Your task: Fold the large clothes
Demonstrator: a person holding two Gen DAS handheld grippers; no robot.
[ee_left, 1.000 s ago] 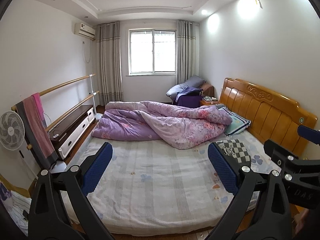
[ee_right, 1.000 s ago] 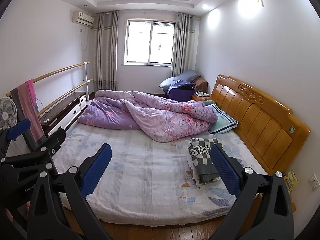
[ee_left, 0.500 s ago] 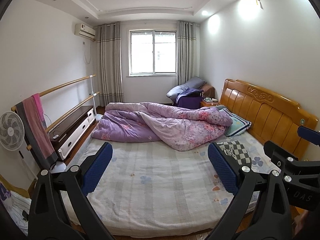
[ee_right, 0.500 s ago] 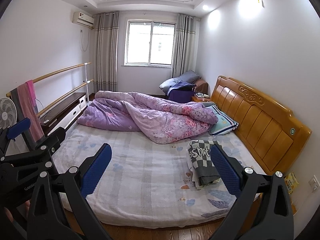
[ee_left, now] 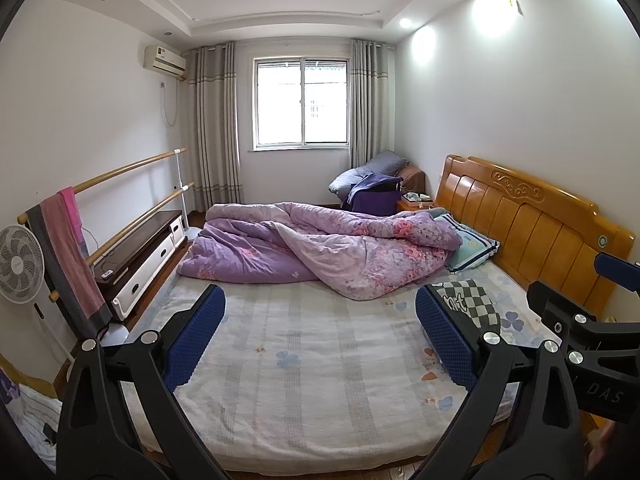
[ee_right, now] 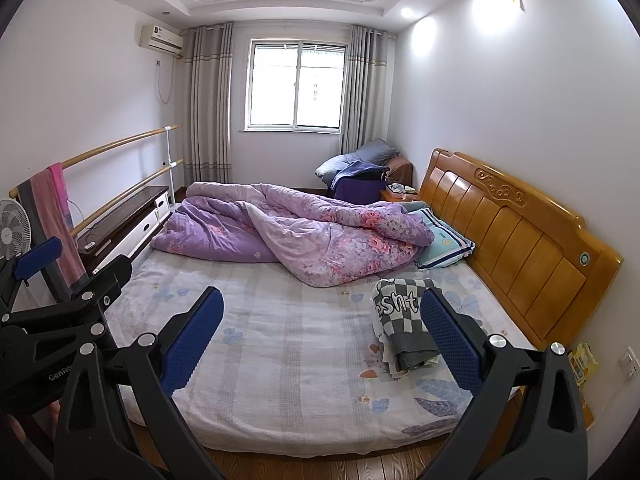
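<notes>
Well, left gripper [ee_left: 318, 338] gapes wide; right gripper [ee_right: 322, 338] likewise (both empty).

A home bedroom: a double bed [ee_right: 304, 368] with a carved wooden headboard [ee_right: 516, 236], a rumpled purple floral quilt [ee_right: 296, 232] and a pillow [ee_right: 444, 244], grey curtains [ee_right: 208, 104] flanking the window [ee_right: 296, 84], a wall air conditioner [ee_right: 161, 41], and wood flooring.

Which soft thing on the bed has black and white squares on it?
The folded checkered garment near the wooden headboard. The crumpled purple floral quilt and striped blue pillow have no squares.
</notes>
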